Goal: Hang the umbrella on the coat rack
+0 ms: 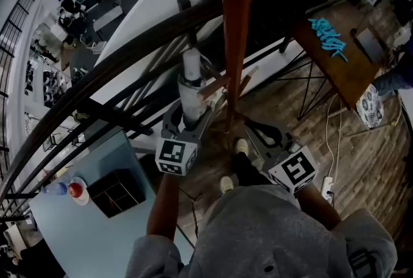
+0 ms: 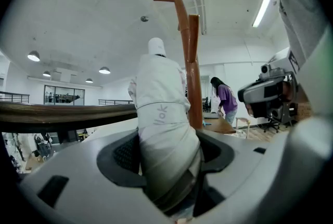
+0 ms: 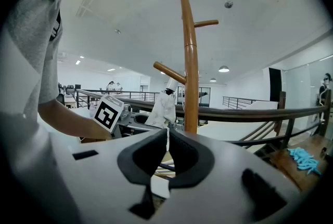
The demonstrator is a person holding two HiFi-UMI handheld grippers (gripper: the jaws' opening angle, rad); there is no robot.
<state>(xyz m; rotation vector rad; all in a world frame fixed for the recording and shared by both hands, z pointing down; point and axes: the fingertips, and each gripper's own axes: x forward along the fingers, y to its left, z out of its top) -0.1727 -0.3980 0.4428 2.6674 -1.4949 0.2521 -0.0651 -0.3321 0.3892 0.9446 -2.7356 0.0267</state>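
A person's left gripper clamps a folded white umbrella, held upright just left of the wooden coat rack pole. In the right gripper view, the umbrella's top sits just under the lowest peg, not on it. The right gripper waits right of the pole, jaws drawn together with only a thin pale sliver between the tips. A dark curved railing hems both grippers on the far side. Open wood floor lies right, near a table.
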